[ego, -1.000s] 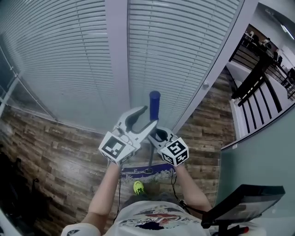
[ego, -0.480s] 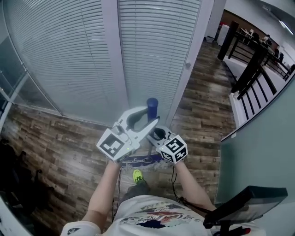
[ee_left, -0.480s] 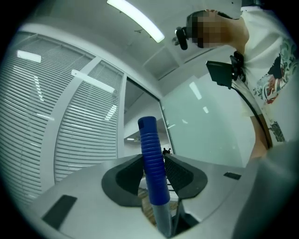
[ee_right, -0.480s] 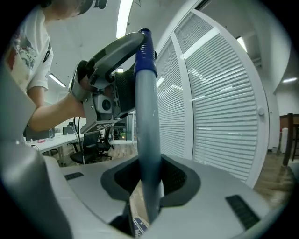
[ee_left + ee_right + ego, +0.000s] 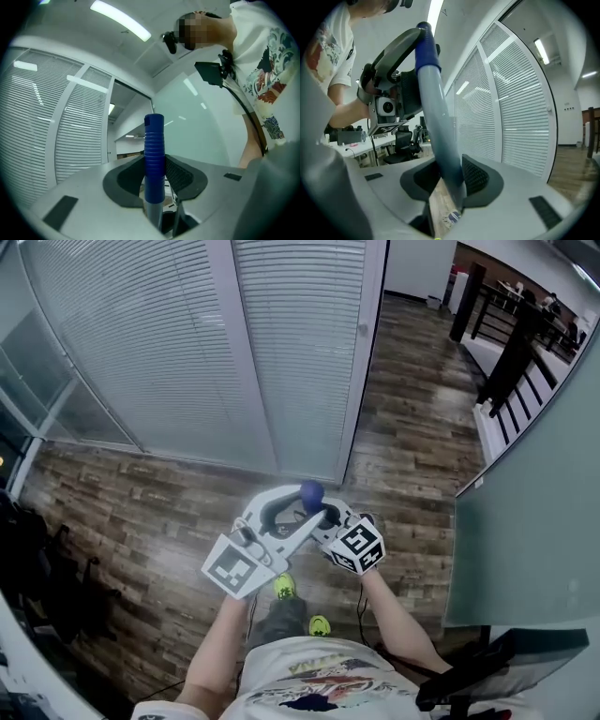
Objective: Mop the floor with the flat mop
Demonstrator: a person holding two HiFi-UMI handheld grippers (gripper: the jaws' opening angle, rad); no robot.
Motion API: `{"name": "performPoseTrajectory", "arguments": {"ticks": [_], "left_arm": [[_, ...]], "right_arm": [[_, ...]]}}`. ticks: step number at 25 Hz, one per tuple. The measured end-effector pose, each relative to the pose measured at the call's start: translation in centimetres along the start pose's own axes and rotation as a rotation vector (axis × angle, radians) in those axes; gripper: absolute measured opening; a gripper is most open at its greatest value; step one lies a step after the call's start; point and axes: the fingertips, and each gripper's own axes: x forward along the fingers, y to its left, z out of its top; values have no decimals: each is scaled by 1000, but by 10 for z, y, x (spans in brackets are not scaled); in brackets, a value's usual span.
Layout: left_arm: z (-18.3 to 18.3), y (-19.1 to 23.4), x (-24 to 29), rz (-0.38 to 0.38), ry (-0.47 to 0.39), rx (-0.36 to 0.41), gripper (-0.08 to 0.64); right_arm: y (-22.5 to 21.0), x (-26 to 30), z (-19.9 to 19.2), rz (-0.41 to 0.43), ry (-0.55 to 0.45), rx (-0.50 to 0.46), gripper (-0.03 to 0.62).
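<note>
Right gripper [image 5: 451, 177] grips mop handle [image 5: 433, 108] standing nearly upright.

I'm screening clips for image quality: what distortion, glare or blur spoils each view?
Head view: fisheye bows the white slatted blinds. Left gripper view: dark vignette, glaring ceiling strip light, blue ribbed mop grip sharp. Right gripper view: close grey mop pole looks soft.

Ceiling strip lights [image 5: 119, 21] glare; fisheye edges warp, seemingly soft.
</note>
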Motion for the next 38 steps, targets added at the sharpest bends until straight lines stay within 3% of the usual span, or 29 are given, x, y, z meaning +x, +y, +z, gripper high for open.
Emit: {"name": "performPoseTrajectory", "arguments": {"ticks": [5,10,13,18,21,28,38], "left_arm": [[3,-66,-40,-16,49,1,140],[-5,-127,-94,-47,109,-24,141],[-14,-177,-126,-81,152,-65,141],[-23,-247,-180,-83,150,-196,158],[-26,-285,-205,-107,173,-223,166],[-30,-373,-231,-151,240,-276,176],[0,-556,-256,-204,321,-275,184]], "right_arm": [[57,-29,-23,22,0,73,133],[118,-47,-50,-12,35,50,135],[159,-67,-75,-38,81,56,139],[225,-91,-109,-58,123,84,152],[258,-105,-127,-61,146,83,158],[315,-155,-162,-52,213,53,167],[431,-291,-199,-3,201,83,181]]}}
